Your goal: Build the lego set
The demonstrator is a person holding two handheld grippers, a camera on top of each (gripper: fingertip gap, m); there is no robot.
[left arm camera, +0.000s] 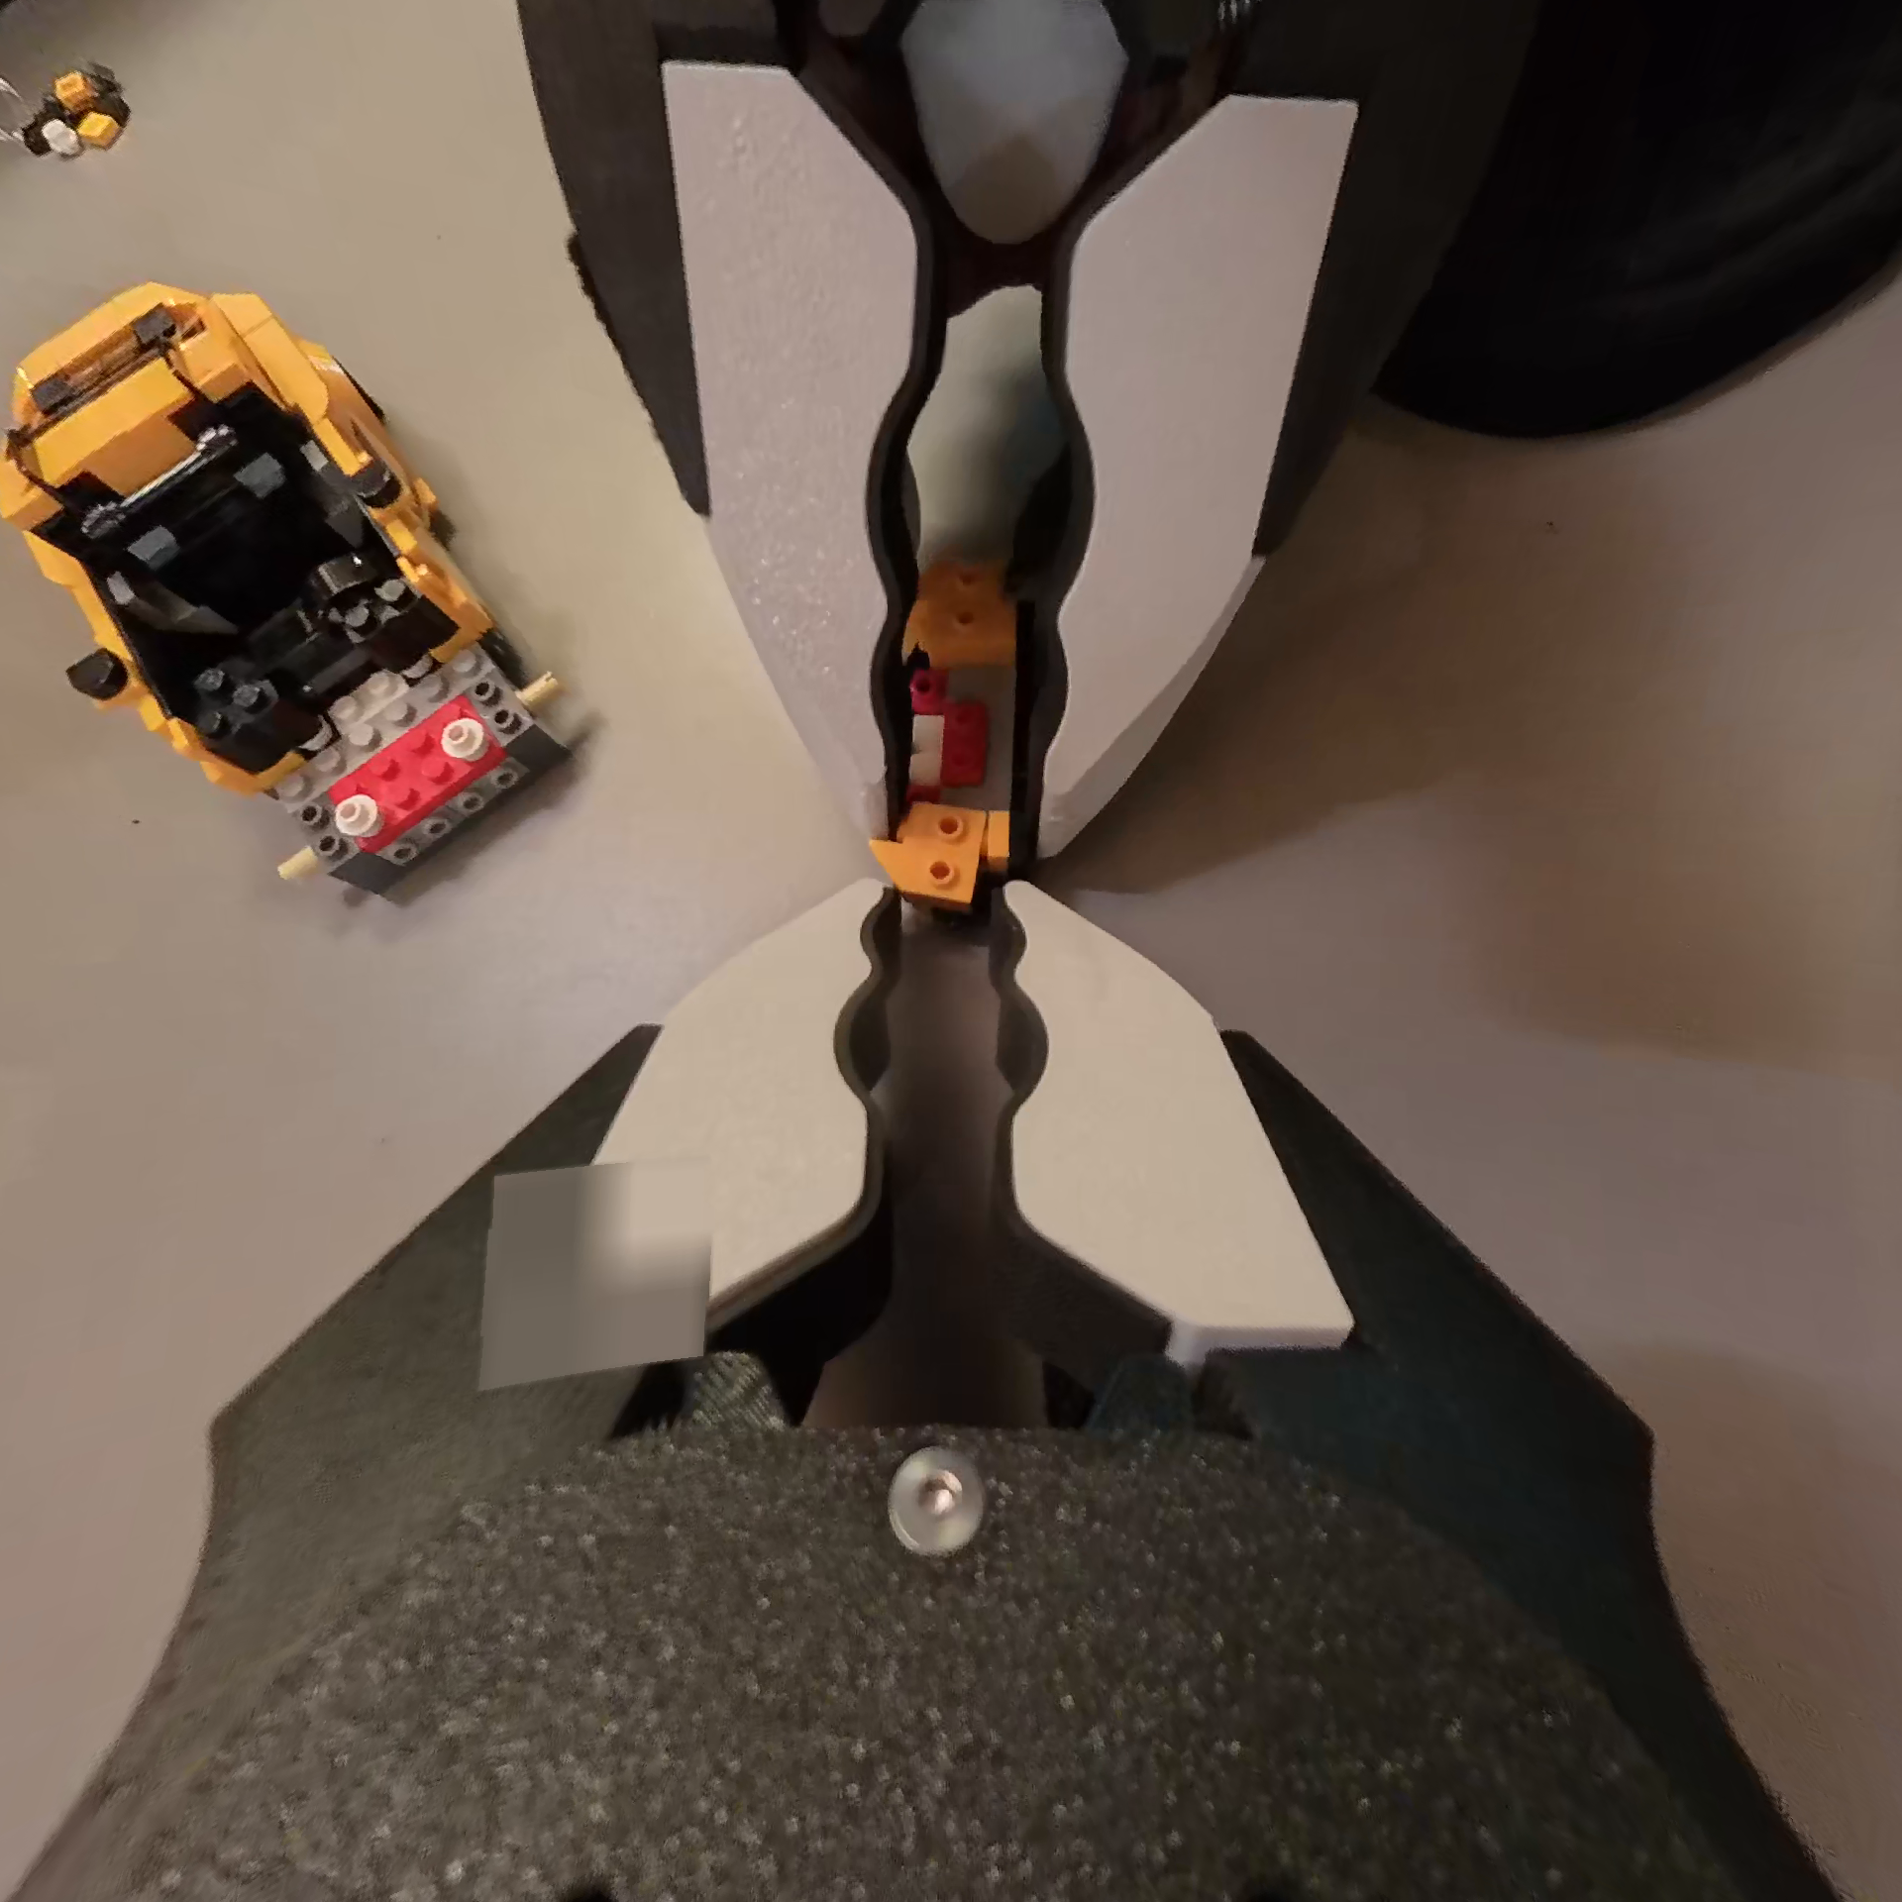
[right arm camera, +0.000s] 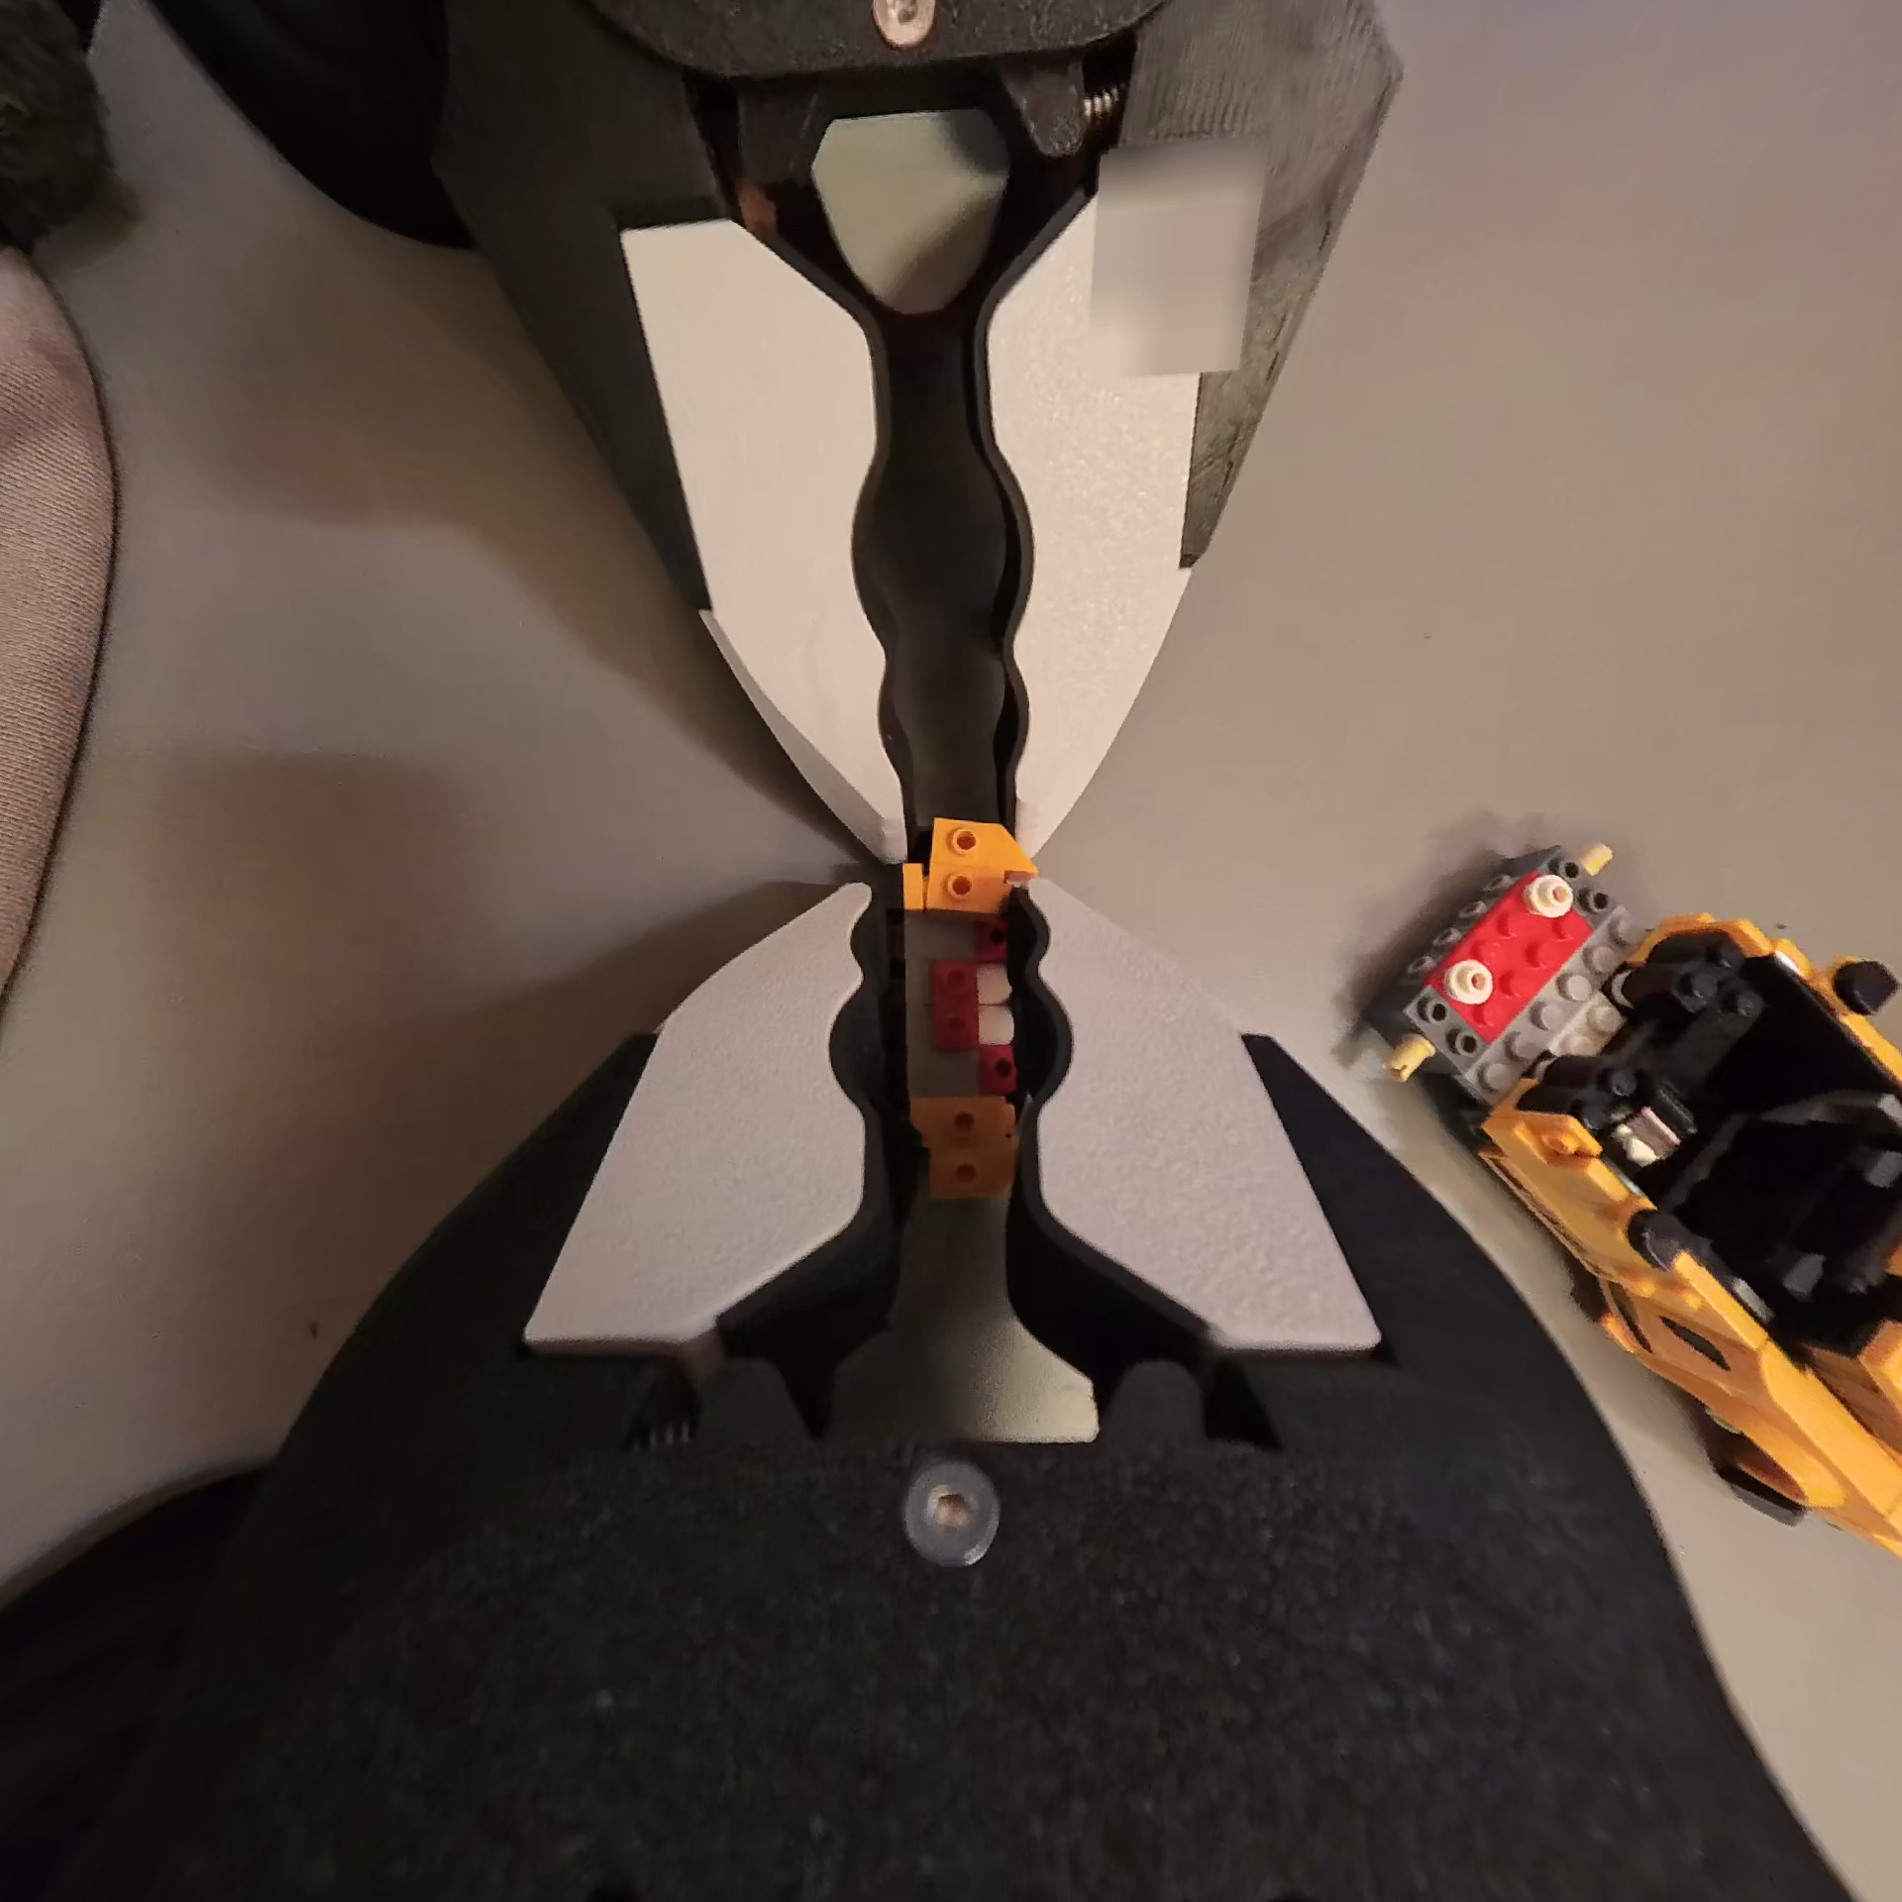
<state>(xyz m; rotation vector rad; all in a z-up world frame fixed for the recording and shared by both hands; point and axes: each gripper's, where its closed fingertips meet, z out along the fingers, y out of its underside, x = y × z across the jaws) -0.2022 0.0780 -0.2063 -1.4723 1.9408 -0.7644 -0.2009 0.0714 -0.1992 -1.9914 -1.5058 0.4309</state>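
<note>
While the yellow car sits apart on the bench, right gripper fingers clamp the small orange-red subassembly, left gripper seemingly pinching its end.

Brick strip between facing grippers; car beside.

Grippers: two, left gripper and right gripper
Small brick assembly between them: one
Partly built yellow car: one
White round studs on the car's red plate: two
Loose-piece cluster, far corner: one
</note>
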